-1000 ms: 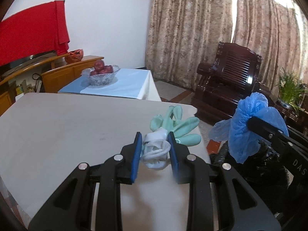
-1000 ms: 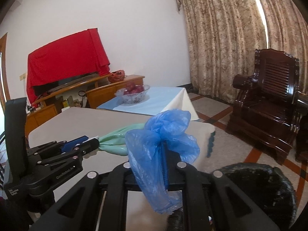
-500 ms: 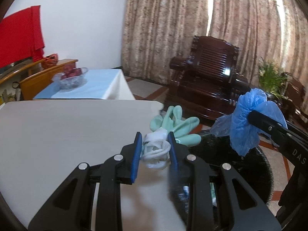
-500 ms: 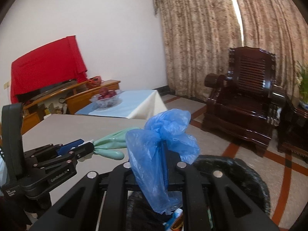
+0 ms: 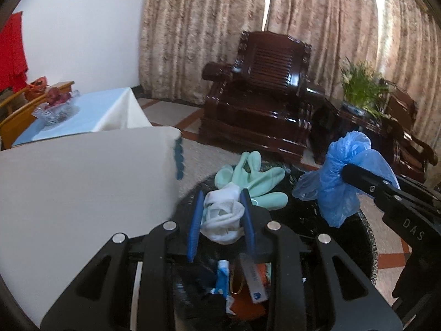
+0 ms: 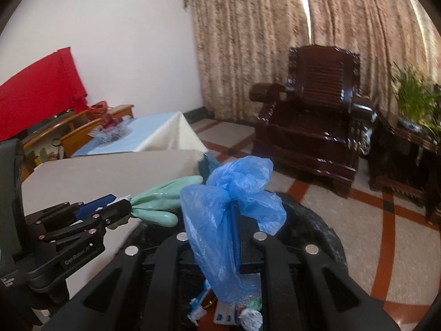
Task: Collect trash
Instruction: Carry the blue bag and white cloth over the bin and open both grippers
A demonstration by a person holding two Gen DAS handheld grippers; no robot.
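My left gripper (image 5: 220, 215) is shut on a mint-green rubber glove (image 5: 253, 178) by its white cuff and holds it over the black-lined trash bin (image 5: 368, 244). The glove also shows in the right wrist view (image 6: 162, 197), held by the left gripper (image 6: 110, 207). My right gripper (image 6: 234, 215) is shut on a crumpled blue plastic bag (image 6: 231, 207) above the same bin (image 6: 328, 231). The bag and right gripper show in the left wrist view (image 5: 341, 182). Wrappers and scraps (image 5: 239, 278) lie inside the bin.
A grey table (image 5: 82, 182) stands left of the bin, its corner close to the left gripper. A dark wooden armchair (image 5: 264, 104) and a potted plant (image 5: 361, 88) stand beyond. A blue-clothed table with a fruit bowl (image 5: 55, 107) is at the far left.
Both grippers have swung right, off the table, with their loads. They now hang over the open bin, whose contents have come into view below.
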